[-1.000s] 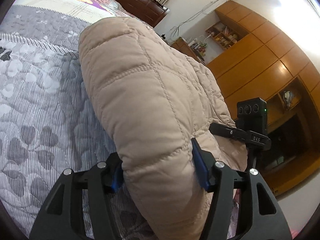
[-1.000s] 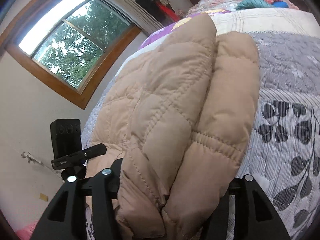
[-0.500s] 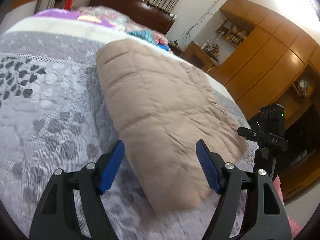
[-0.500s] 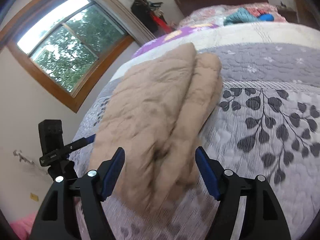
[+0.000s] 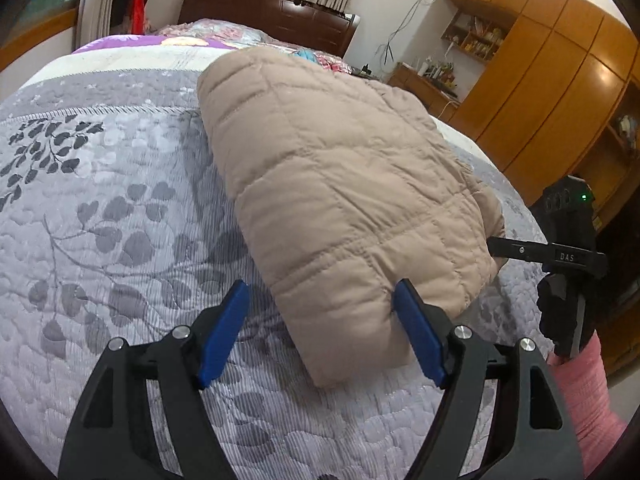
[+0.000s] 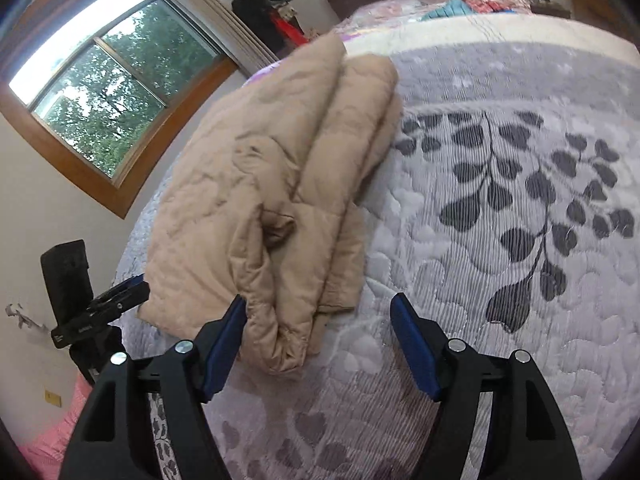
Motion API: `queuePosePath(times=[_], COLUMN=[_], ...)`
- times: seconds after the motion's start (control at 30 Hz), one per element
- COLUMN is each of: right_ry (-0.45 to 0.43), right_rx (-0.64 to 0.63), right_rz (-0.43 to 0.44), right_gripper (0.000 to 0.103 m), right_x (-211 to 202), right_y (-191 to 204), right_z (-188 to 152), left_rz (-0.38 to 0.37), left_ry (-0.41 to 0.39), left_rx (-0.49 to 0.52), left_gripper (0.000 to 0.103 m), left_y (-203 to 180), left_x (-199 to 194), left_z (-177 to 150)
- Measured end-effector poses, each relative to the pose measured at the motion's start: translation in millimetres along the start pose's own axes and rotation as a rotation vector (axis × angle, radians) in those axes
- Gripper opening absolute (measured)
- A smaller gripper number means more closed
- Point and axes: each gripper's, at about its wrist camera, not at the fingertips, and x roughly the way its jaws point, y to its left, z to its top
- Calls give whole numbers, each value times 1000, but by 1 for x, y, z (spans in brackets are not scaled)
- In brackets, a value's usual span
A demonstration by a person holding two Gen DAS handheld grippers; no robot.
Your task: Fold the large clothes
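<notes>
A beige quilted coat (image 5: 340,184), folded into a long thick bundle, lies on the grey leaf-patterned bedspread (image 5: 120,220). My left gripper (image 5: 320,284) is open just short of the coat's near end; its right blue pad (image 5: 420,336) sits beside the fabric without pinching it. In the right wrist view the coat (image 6: 260,184) shows its stacked layers, left of centre. My right gripper (image 6: 318,298) is open too. Its left pad (image 6: 224,344) is next to the bundle's near corner, and bare bedspread (image 6: 500,260) lies between its fingers.
A pink sleeve (image 5: 588,392) shows at the right edge of the left wrist view. A dark headboard (image 5: 272,12) and loose clothes (image 6: 460,4) are at the bed's far end. Wooden wardrobes (image 5: 560,80) stand on one side, a window (image 6: 100,88) on the other.
Both grippers let go of the coat, opened wide and drew back. The coat, held up a second ago, now rests on the bed.
</notes>
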Motion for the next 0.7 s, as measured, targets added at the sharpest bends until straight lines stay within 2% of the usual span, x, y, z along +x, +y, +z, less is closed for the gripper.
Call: queuePosePath(times=[0.13, 0.27, 0.3, 0.4, 0.53, 0.7], right_ry=[-5, -43, -51, -70, -123, -203], right_rx=[22, -3, -15, -34, -81, -142], right_rz=[16, -16, -31, -86, -176, -278], right_gripper=[73, 73, 73, 86, 94, 99], right_x=[3, -17, -24, -41, -65, -94], right_y=[-5, 10, 17, 36, 68, 105], right_z=[-2, -16, -19, -27, -44, -63], left_rz=[7, 50, 65, 106, 191, 264], left_ry=[1, -24, -33, -57, -102, -156], left_rx=[-9, 21, 29, 48, 102, 141], left_gripper=[76, 75, 75, 85, 92, 96], left_y=[0, -12, -17, -29, -49, -65], left_x=[-2, -16, -23, -41, -69, -96], left_z=[-1, 1, 0, -4, -9, -14])
